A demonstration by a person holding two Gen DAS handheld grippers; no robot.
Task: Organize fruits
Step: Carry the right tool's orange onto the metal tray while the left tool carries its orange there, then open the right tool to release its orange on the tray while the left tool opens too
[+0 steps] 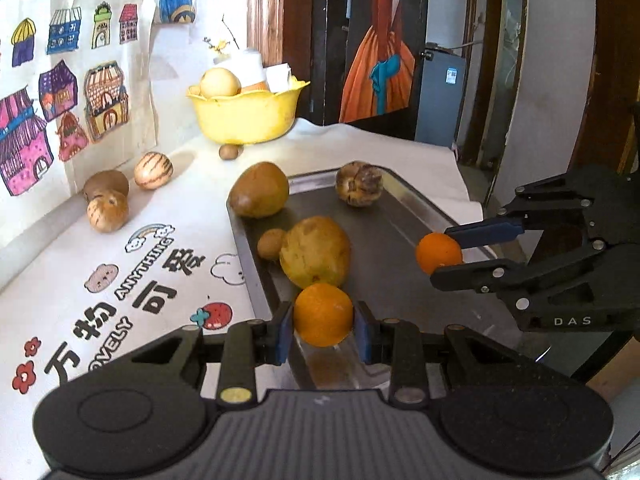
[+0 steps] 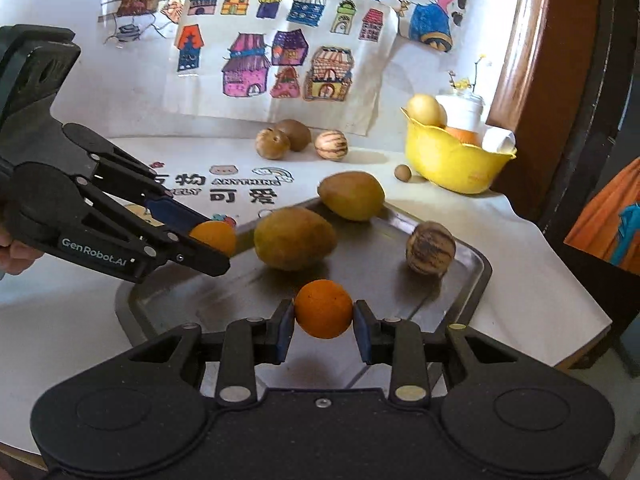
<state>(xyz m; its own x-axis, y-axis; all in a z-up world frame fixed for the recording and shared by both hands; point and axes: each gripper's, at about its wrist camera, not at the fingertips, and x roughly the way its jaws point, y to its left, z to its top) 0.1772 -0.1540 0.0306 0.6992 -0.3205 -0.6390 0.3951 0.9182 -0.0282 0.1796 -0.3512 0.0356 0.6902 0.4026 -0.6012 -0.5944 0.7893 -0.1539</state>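
"GenRobot.AI" on left gripper (image 2: 208, 246)

The left claw (image 1: 323, 326) points forward and downward, its blue pads clamped on a small orange (image 1: 323, 314). The right claw (image 2: 323, 322) is angled down likewise, pads pressed on either side of another orange (image 2: 323, 308). A fingertip of the holding hand (image 2: 16, 250) shows behind the left claw's body.

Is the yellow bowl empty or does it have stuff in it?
Not empty. The yellow bowl holds a pale round fruit and white paper things above its rim.
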